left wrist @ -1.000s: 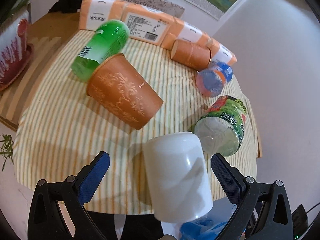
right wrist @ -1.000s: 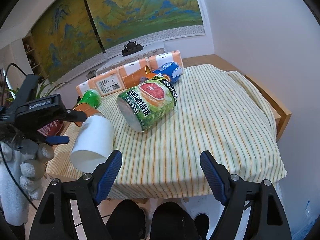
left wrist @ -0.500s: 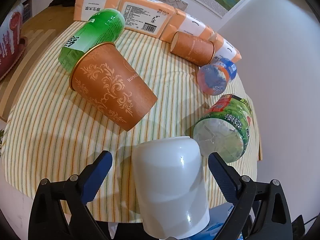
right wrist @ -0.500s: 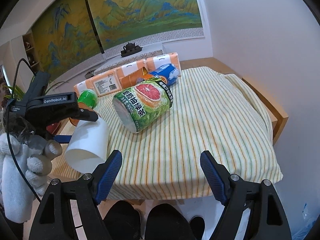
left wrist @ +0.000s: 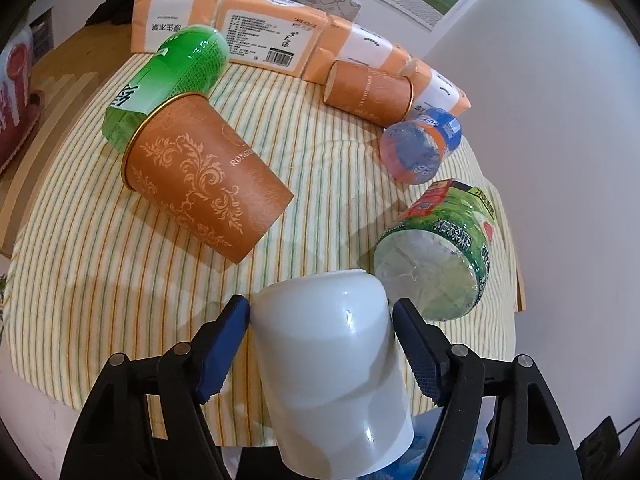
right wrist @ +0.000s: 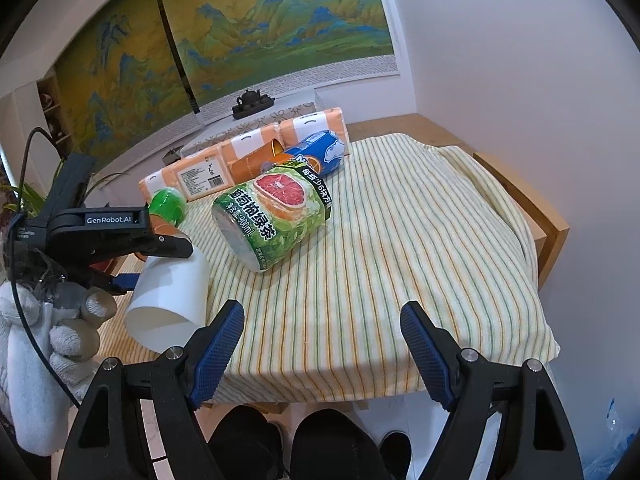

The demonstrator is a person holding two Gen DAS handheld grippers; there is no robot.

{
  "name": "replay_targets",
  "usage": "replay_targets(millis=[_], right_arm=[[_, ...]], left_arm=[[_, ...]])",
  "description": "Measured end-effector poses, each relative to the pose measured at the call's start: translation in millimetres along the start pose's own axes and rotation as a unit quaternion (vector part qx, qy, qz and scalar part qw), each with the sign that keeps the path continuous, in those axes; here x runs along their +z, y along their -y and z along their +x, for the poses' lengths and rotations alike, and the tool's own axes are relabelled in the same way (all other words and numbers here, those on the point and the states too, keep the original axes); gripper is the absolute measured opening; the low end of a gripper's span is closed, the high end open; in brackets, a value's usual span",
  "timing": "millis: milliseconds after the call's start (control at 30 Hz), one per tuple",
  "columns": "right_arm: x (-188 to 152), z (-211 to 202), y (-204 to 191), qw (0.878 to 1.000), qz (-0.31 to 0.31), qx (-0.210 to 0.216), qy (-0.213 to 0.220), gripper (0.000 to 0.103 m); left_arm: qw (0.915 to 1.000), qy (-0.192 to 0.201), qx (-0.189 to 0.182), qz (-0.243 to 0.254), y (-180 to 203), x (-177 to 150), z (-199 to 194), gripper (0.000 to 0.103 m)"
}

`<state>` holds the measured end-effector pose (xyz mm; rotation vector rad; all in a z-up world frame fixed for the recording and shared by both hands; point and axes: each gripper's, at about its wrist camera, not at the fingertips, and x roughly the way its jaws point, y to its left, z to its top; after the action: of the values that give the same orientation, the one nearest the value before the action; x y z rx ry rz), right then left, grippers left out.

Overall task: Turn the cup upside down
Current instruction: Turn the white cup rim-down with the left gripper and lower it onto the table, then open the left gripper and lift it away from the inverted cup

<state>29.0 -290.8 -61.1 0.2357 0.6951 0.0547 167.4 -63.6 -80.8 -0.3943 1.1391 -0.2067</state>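
Striped tablecloth point(right wrist: 400, 240): left gripper point(left wrist: 322, 316) ("GenRobot.AI") clasps white cup point(left wrist: 328, 368)

- Soft indoor light is falling evenly
- Glare is glinting on the white cup point(left wrist: 332, 376)
- Shadows are pooling on the striped cloth point(left wrist: 100, 264)
- Fisheye is bending and darkening corners

Left gripper point(left wrist: 322, 332): black frame, blue textured pads, silver screws, "GenRobot.AI" marking, black cable. White knit glove point(right wrist: 60, 332).

A home: landscape painting point(right wrist: 280, 32), teapot point(right wrist: 252, 100), cloth-covered table point(right wrist: 400, 240)
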Motion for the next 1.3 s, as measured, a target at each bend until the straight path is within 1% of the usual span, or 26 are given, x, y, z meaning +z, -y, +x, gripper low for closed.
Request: replay_targets(millis=[133, 300, 500, 633, 733, 833, 967, 1033, 1100, 1233, 1300], right_arm=[[0, -2, 0, 1.0, 0.003, -0.001, 0.002, 0.077], [1, -2, 1, 1.0, 0.008, -0.003, 0.005, 0.077], [1, 0, 0, 1.0, 0.011, -0.001, 0.002, 0.077], [1, 0, -1, 1.0, 0.011, -0.001, 0.002, 0.077], [1, 0, -1, 1.0, 0.013, -0.001, 0.003, 0.077], [1, 0, -3, 1.0, 0.011, -0.001, 0.003, 0.077], [0, -2, -5, 1.0, 0.004, -0.005, 0.007, 0.077], [0, -3, -6, 1.0, 0.0, -0.009, 0.011, 0.077], [-1, -5, -7, 1.0, -0.004, -0.014, 0.015, 0.077], [-1, -7, -12, 0.999, -0.016, -0.029, 0.026, 0.077], [-2, -8, -14, 0.999, -0.022, -0.032, 0.028, 0.077]], left_arm=[[1.0, 0.003, -0.002, -0.001, -2, -2, -3, 0.077], [0.9998, 0.015, -0.005, 0.012, -1, -6, -13, 0.077], [0.9987, 0.038, -0.003, 0.033, 1, -11, -28, 0.077], [0.9965, 0.064, 0.004, 0.053, 6, -16, -38, 0.077], [0.9918, 0.092, 0.019, 0.087, 14, -22, -44, 0.077], [0.9846, 0.126, 0.043, 0.113, 22, -28, -48, 0.077], [0.974, 0.169, 0.062, 0.137, 30, -37, -56, 0.076], [0.9683, 0.191, 0.068, 0.146, 33, -41, -60, 0.076], [0.9647, 0.205, 0.071, 0.149, 34, -44, -63, 0.076], [0.9585, 0.231, 0.072, 0.151, 34, -49, -68, 0.076], [0.9577, 0.236, 0.067, 0.15, 33, -50, -68, 0.076]])
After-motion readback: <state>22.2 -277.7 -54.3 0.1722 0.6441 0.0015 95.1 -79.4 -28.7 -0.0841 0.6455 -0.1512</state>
